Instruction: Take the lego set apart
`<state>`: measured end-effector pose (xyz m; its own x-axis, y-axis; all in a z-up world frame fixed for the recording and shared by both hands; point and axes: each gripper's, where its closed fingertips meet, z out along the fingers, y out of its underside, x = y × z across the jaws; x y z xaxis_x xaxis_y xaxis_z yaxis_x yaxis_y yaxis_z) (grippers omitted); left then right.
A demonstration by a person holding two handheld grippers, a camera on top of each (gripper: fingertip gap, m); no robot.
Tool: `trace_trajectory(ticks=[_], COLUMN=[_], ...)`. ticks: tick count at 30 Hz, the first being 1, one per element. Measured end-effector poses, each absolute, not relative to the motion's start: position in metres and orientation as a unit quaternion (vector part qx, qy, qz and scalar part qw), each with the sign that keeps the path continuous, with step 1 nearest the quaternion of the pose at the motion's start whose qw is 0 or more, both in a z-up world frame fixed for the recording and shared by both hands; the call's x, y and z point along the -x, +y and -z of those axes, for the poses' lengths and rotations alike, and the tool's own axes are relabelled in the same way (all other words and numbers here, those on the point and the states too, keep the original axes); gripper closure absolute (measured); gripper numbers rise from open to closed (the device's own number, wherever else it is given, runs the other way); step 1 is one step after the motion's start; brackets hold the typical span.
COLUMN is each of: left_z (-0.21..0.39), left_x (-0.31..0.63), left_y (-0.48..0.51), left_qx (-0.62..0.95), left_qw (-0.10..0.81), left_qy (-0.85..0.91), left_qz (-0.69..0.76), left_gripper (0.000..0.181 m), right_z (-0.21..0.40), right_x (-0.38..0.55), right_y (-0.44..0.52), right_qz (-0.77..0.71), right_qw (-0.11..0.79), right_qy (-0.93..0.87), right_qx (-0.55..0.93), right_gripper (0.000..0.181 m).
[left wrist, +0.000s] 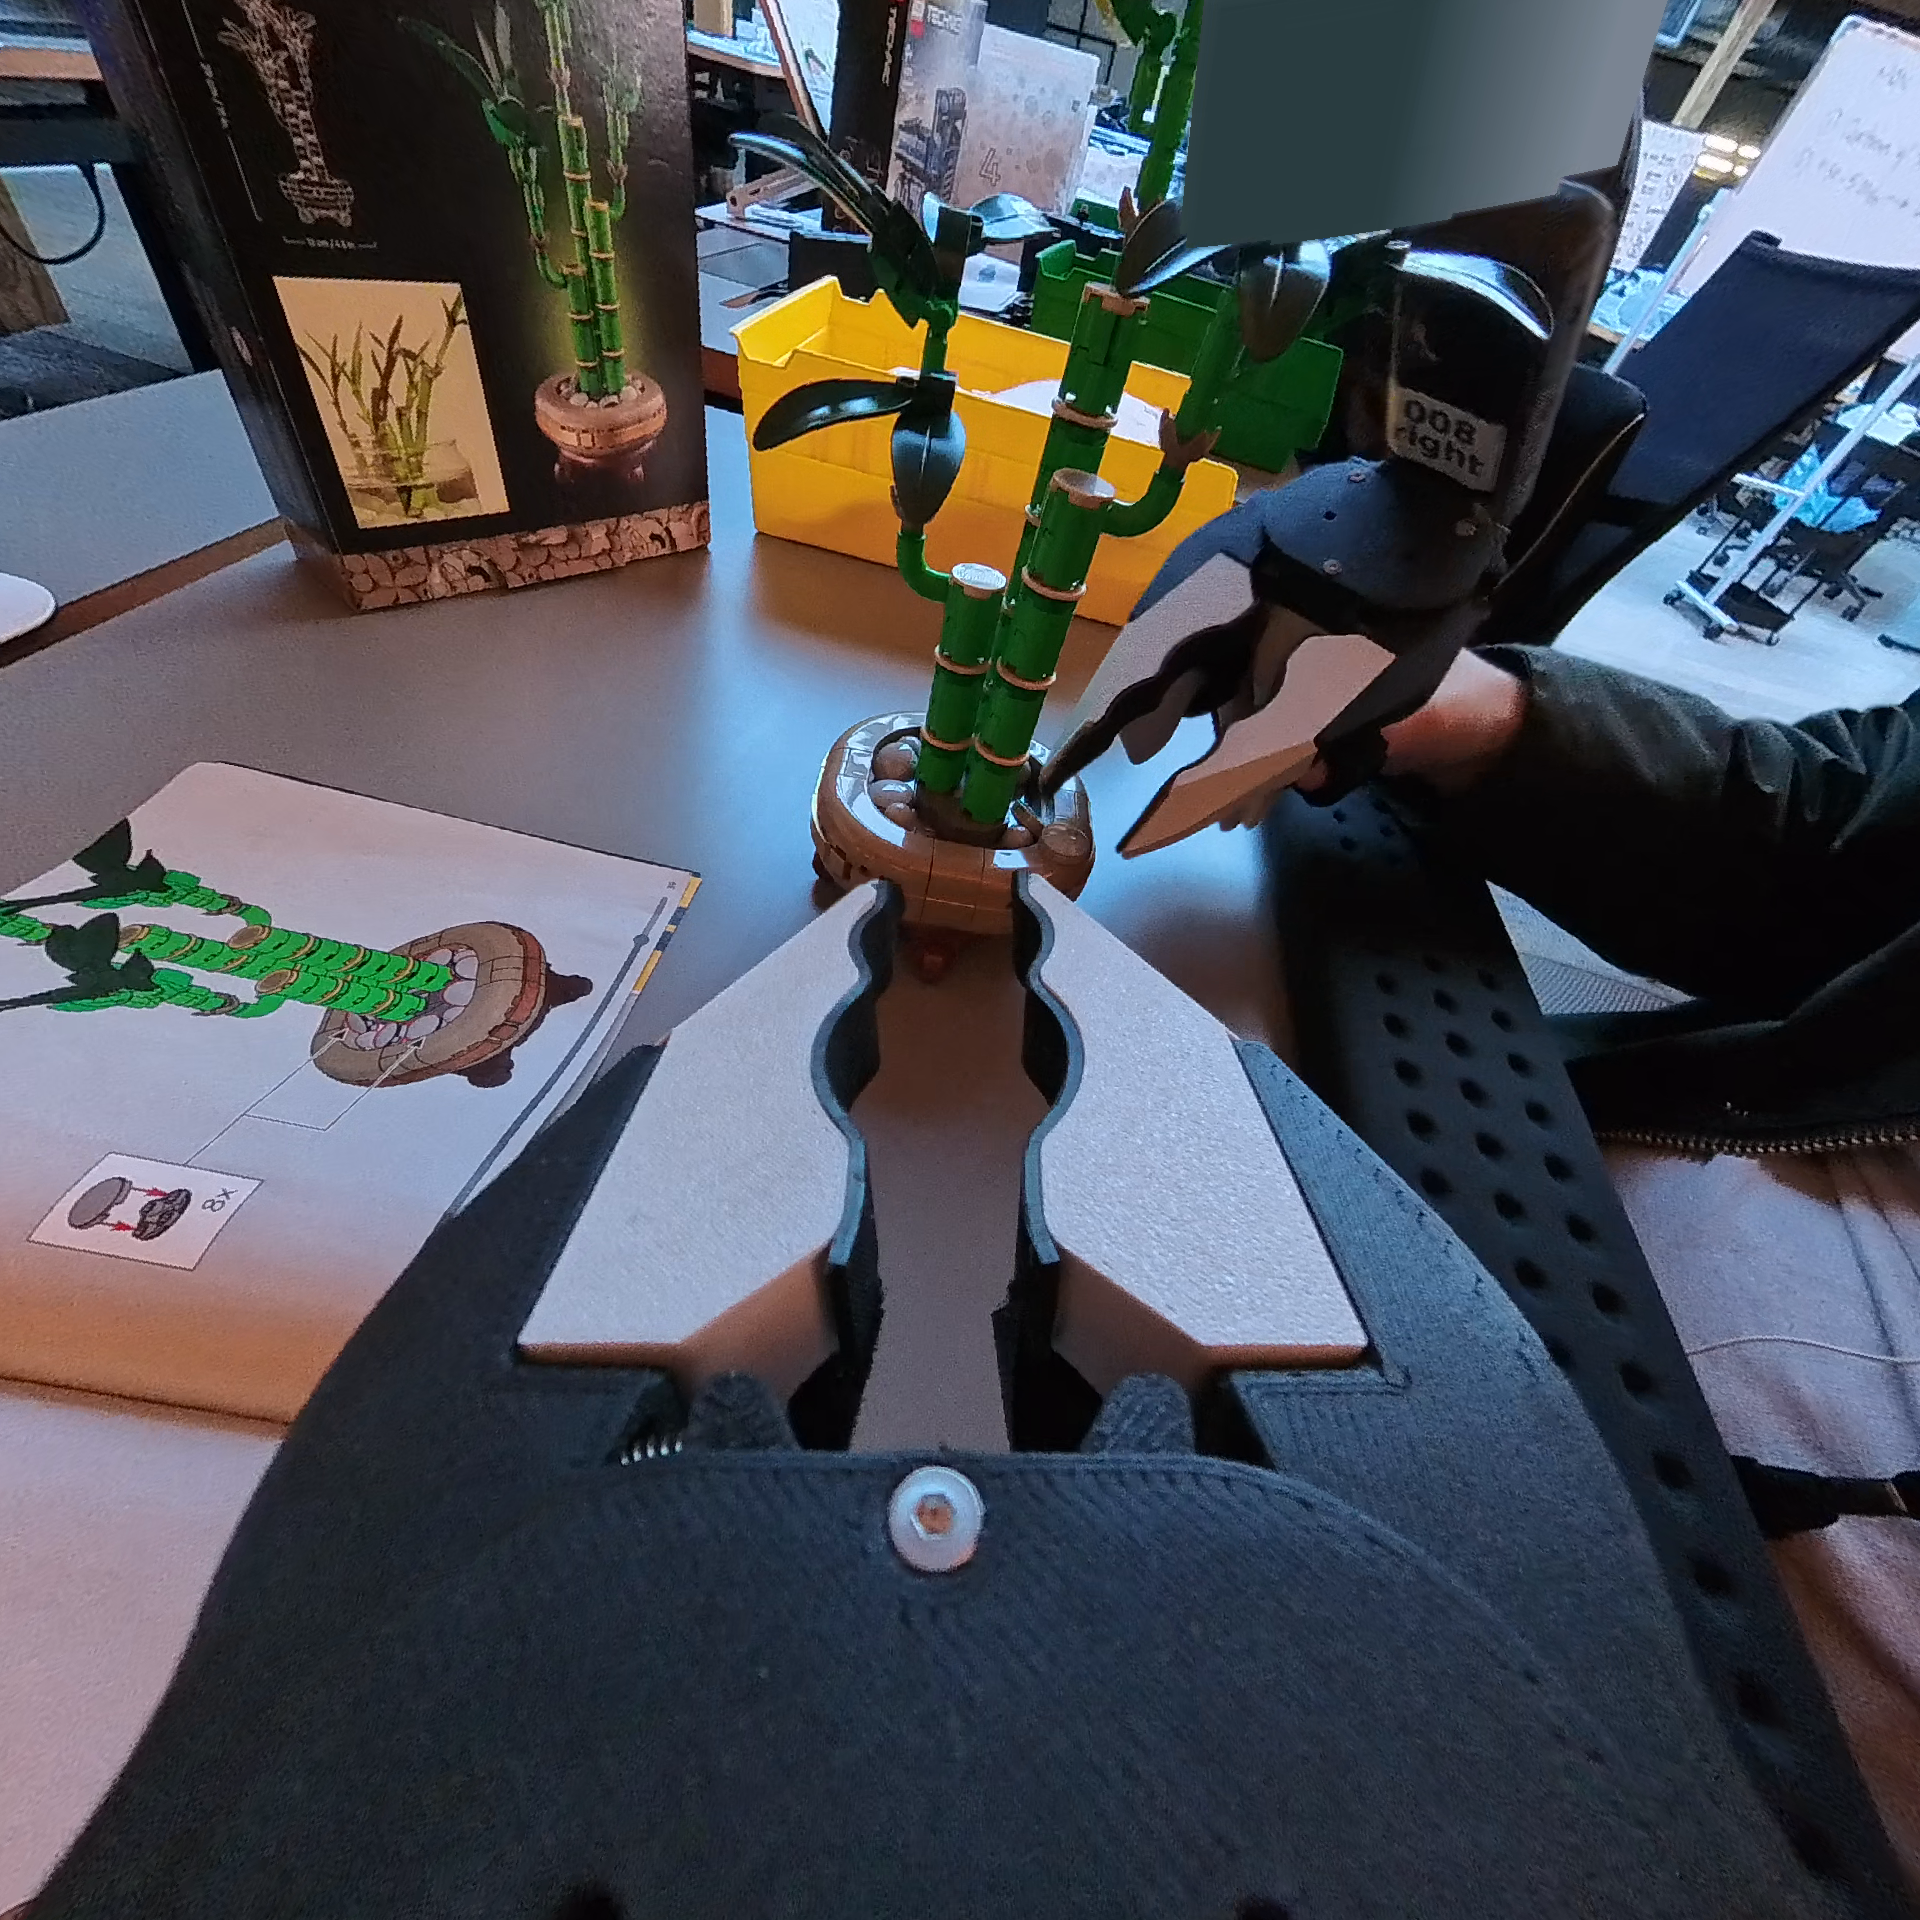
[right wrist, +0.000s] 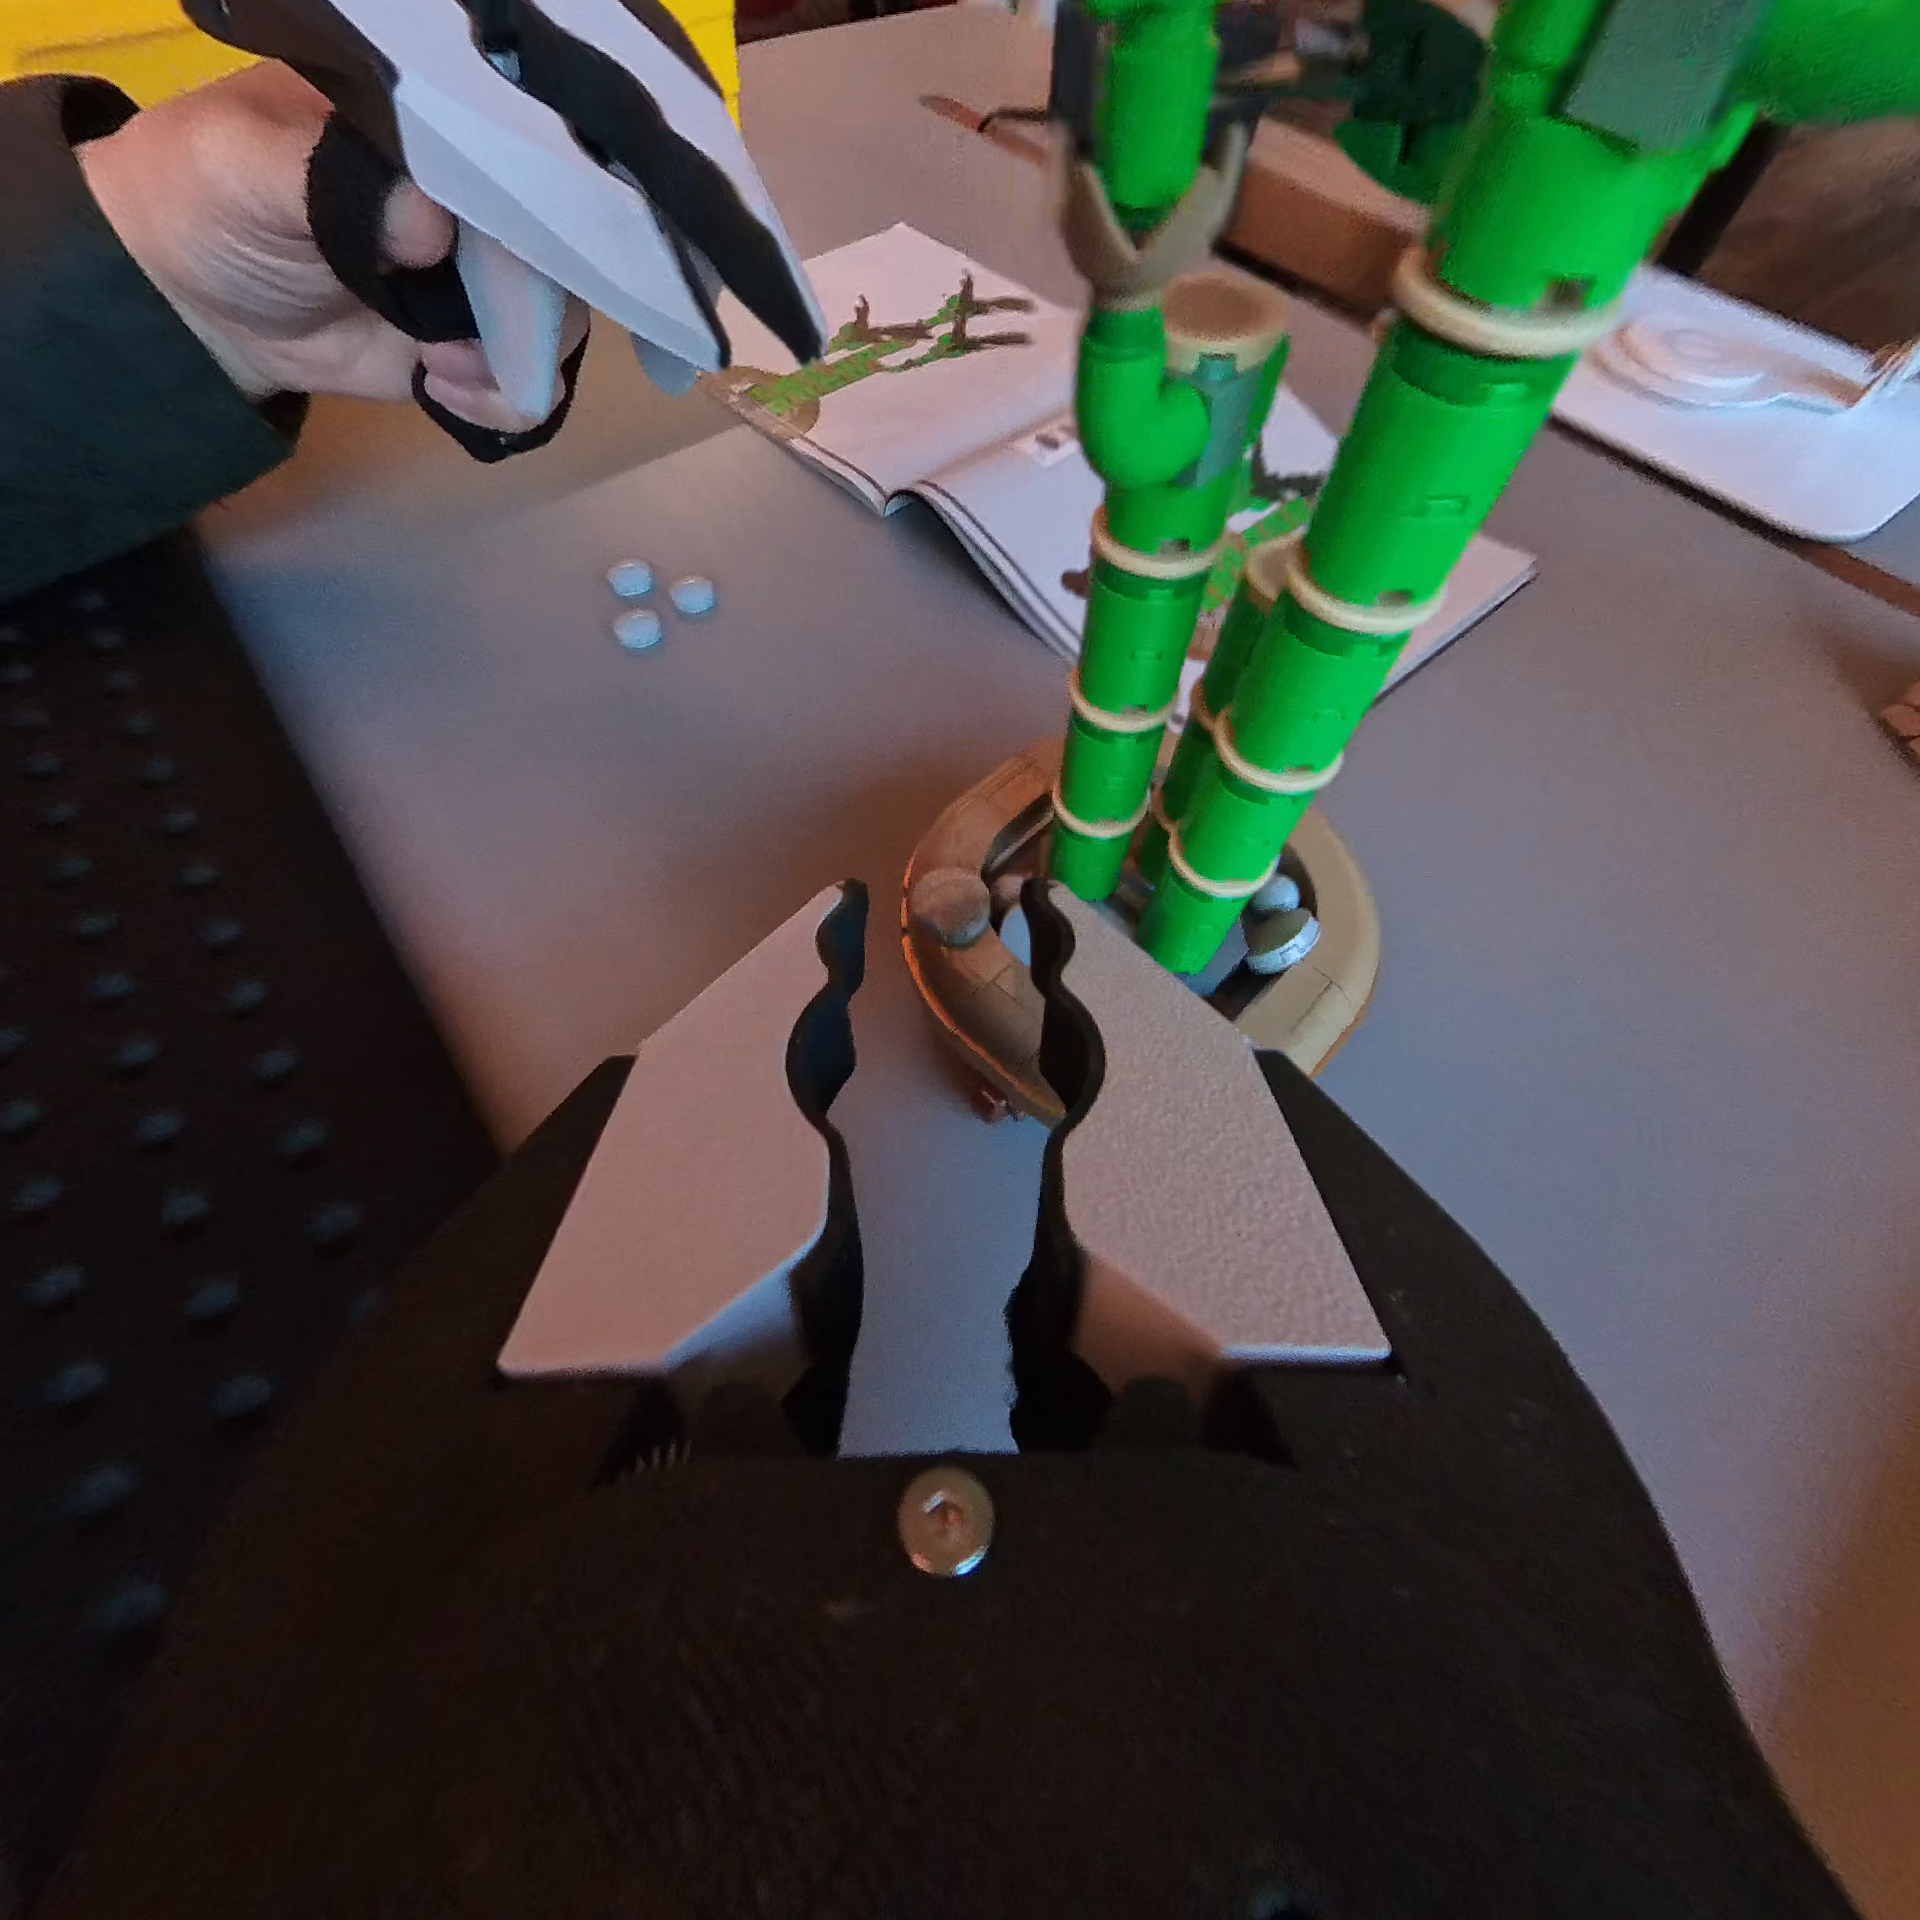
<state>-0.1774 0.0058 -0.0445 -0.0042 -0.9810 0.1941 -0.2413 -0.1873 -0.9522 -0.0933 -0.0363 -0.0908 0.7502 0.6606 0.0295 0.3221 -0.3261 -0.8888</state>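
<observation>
Working both grippers at the lego bamboo pot, mid-desk.

Left to right in my left wrist view: open instruction booklet (left wrist: pixel 312 987) flat on desk (left wrist: pixel 644 686), my left gripper (left wrist: pixel 948 914) with a narrow gap, empty, tips just short of the tan pot (left wrist: pixel 951 842); my right gripper (left wrist: pixel 1081 805) partly open, one fingertip inside the pot rim beside the green stalks (left wrist: pixel 997 686), nothing held.

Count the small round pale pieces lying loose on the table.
3: they sit clustered together on the table, left of the booklet: one far, one right, one near.
</observation>
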Motion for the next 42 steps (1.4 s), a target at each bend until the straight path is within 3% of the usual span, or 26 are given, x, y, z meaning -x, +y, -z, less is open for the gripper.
trace_trajectory(ticks=[4, 8, 15, 18, 21, 29, 32, 37, 42], left_z=[0.046, 0.044, 0.033, 0.026, 0.023, 0.016, 0.013, 0.011, 0.012], left_x=[0.177, 0.178, 0.191, 0.207, 0.228, 0.240, 0.240, 0.242, 0.240], left_y=[0.005, 0.007, 0.026, 0.052, 0.076, 0.089, 0.087, 0.087, 0.086], left_qx=[0.596, 0.596, 0.608, 0.631, 0.647, 0.648, 0.644, 0.643, 0.644], left_qw=[0.375, 0.381, 0.409, 0.443, 0.476, 0.490, 0.493, 0.495, 0.489], left_qy=[0.515, 0.514, 0.481, 0.433, 0.392, 0.352, 0.355, 0.351, 0.350], left_qz=[0.488, 0.485, 0.481, 0.467, 0.448, 0.465, 0.464, 0.467, 0.473], left_gripper=[0.160, 0.161, 0.161, 0.161, 0.153, 0.148, 0.148, 0.149, 0.149], right_z=[0.106, 0.100, 0.059, 0.076, 0.112, 0.150, 0.148, 0.105, 0.065], right_x=[0.099, 0.098, 0.146, 0.217, 0.251, 0.279, 0.276, 0.255, 0.146], right_y=[-0.035, -0.032, -0.049, -0.049, -0.020, 0.012, 0.011, -0.038, -0.046], right_qz=[-0.145, -0.152, -0.158, -0.198, -0.140, -0.178, -0.190, -0.181, 0.006], right_qw=[0.468, 0.483, 0.554, 0.499, 0.442, 0.373, 0.370, 0.433, 0.560], right_qy=[-0.330, -0.311, -0.349, -0.427, -0.477, -0.458, -0.444, -0.461, -0.367], right_qx=[0.807, 0.804, 0.739, 0.728, 0.746, 0.787, 0.794, 0.753, 0.743], right_gripper=[0.152, 0.167, 0.167, 0.167, 0.167, 0.165, 0.150, 0.150, 0.166])
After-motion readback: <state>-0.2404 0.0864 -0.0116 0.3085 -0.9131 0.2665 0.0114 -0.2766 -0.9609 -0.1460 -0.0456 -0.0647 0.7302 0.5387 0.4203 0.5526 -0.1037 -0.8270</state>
